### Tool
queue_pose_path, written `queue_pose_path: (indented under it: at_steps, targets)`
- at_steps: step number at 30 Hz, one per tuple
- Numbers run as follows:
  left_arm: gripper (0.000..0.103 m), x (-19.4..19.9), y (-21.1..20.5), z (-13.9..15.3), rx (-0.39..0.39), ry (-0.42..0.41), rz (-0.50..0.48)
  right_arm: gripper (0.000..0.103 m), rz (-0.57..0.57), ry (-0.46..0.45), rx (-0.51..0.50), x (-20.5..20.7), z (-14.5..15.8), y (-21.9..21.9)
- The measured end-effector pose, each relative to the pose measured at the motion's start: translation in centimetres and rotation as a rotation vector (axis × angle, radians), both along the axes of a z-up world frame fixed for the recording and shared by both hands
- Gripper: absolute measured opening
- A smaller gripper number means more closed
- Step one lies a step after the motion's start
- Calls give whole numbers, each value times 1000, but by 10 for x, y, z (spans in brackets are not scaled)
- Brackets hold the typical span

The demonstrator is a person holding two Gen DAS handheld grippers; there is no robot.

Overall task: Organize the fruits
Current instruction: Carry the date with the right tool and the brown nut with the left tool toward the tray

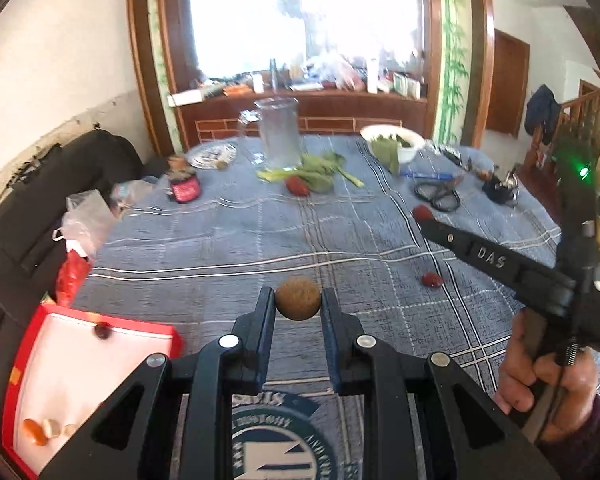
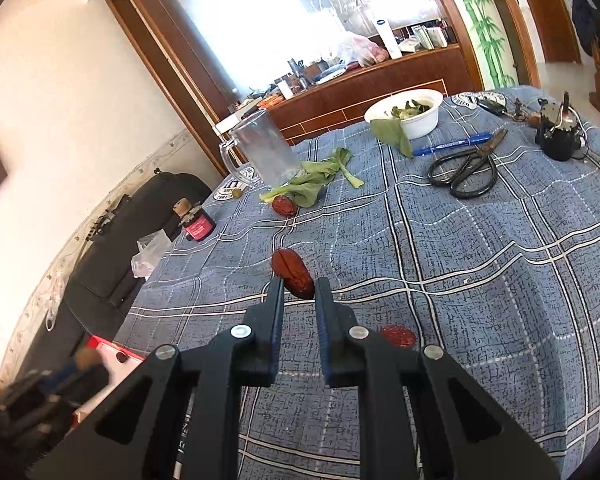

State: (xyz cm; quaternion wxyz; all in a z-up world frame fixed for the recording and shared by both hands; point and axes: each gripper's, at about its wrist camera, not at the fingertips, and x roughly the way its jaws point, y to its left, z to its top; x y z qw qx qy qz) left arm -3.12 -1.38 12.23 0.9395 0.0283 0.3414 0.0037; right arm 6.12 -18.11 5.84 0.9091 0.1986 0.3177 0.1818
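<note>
A blue plaid tablecloth (image 1: 228, 240) covered the round table, with a red-walled, white-floored cardboard box (image 1: 84, 364) at its left edge holding one dark red date, an orange piece and two pale bits. Farther back stood a clear glass mug (image 1: 278, 134) beside loose green leaves (image 1: 320, 170), a white bowl of greens (image 2: 410, 114) and black-handled scissors (image 2: 466, 170). The left gripper (image 1: 298, 300), its black tongs closed around a round brown fuzzy fruit (image 1: 298, 298), held it above the cloth just right of the box. The right gripper (image 2: 298, 290), held in a person's hand (image 1: 548, 376), pinched a wrinkled dark red date (image 2: 293, 274) between its tips above the cloth. Two more red dates lay loose: one (image 2: 398, 336) beside the right gripper, another (image 2: 284, 205) against the leaves.
</note>
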Motion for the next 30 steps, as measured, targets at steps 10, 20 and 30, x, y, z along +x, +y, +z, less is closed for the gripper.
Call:
queue_pose_path:
  at_steps: [10, 20, 30]
  targets:
    - [22, -35, 50, 9, 13, -40, 91, 17, -19, -37, -86, -8, 0, 11]
    - [22, -56, 93, 8, -10, -42, 148, 17, -51, -30, -126, -16, -5, 11]
    - [22, -72, 134, -6, -54, -29, 178, 17, 71, -92, -128, -82, 21, 60]
